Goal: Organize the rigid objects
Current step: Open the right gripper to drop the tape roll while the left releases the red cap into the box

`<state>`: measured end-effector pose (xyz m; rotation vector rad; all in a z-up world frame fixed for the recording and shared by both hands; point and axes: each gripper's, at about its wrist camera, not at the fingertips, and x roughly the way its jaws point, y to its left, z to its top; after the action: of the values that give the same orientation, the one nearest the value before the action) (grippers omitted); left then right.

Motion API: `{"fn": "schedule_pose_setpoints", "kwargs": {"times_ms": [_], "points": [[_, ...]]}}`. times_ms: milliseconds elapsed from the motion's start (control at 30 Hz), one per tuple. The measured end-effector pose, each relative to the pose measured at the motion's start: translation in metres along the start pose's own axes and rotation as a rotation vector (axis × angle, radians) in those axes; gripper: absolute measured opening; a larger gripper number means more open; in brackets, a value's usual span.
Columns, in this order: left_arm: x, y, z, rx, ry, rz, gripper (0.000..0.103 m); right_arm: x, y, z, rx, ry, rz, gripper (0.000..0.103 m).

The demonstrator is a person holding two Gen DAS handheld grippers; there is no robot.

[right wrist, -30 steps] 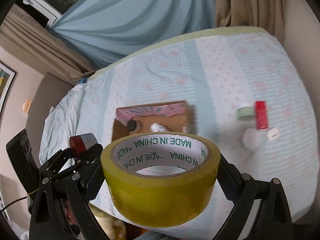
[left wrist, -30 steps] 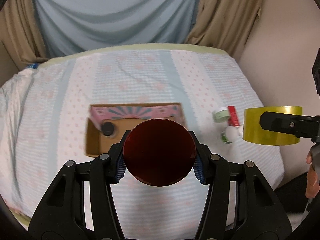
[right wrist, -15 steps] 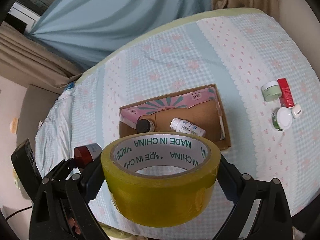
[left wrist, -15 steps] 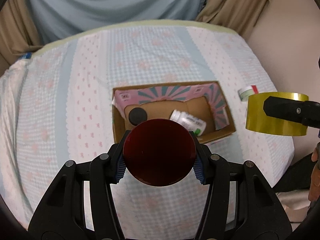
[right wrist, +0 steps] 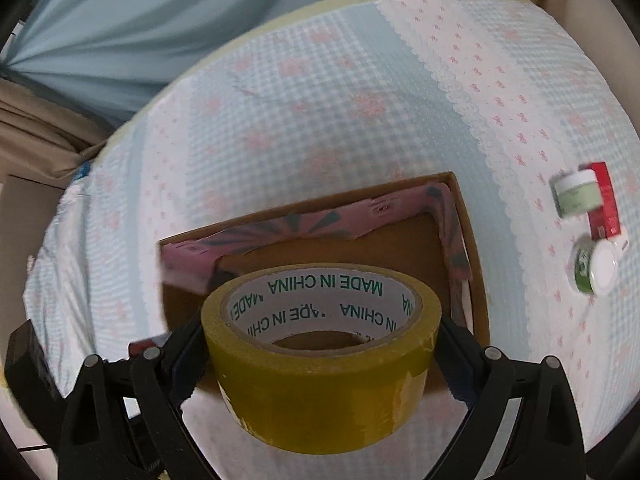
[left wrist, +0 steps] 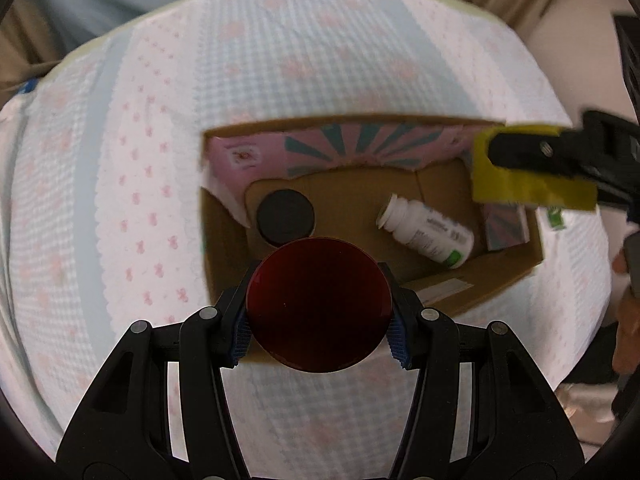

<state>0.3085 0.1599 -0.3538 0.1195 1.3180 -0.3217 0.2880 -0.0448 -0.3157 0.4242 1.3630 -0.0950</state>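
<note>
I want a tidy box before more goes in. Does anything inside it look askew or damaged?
The white bottle lies tipped on its side on the floor of the cardboard box, not upright like the black-capped jar beside it. The box's pink printed lining has a ragged, torn-looking lower edge.

Cloth, cardboard and plastic
Matt woven bedsheet; plain brown cardboard box; glossy yellow tape roll; smooth white plastic bottle.

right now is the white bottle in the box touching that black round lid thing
Apart. In the left wrist view the white bottle lies on its side, with bare cardboard floor of the box showing plainly between it and the black lid.
</note>
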Motion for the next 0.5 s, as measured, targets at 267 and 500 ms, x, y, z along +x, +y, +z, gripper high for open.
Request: {"fn": "schedule_pose_setpoints", "kwargs": {"times_ms": [267, 500], "points": [[0.053, -0.015, 0.002, 0.052, 0.098, -0.014, 0.05, 0.05, -0.012, 0.011, -0.004, 0.045, -0.029, 0.096], [0.066, -0.021, 0.007, 0.057, 0.097, -0.031, 0.05, 0.068, -0.015, 0.02, -0.022, 0.052, -0.027, 0.096]]}}
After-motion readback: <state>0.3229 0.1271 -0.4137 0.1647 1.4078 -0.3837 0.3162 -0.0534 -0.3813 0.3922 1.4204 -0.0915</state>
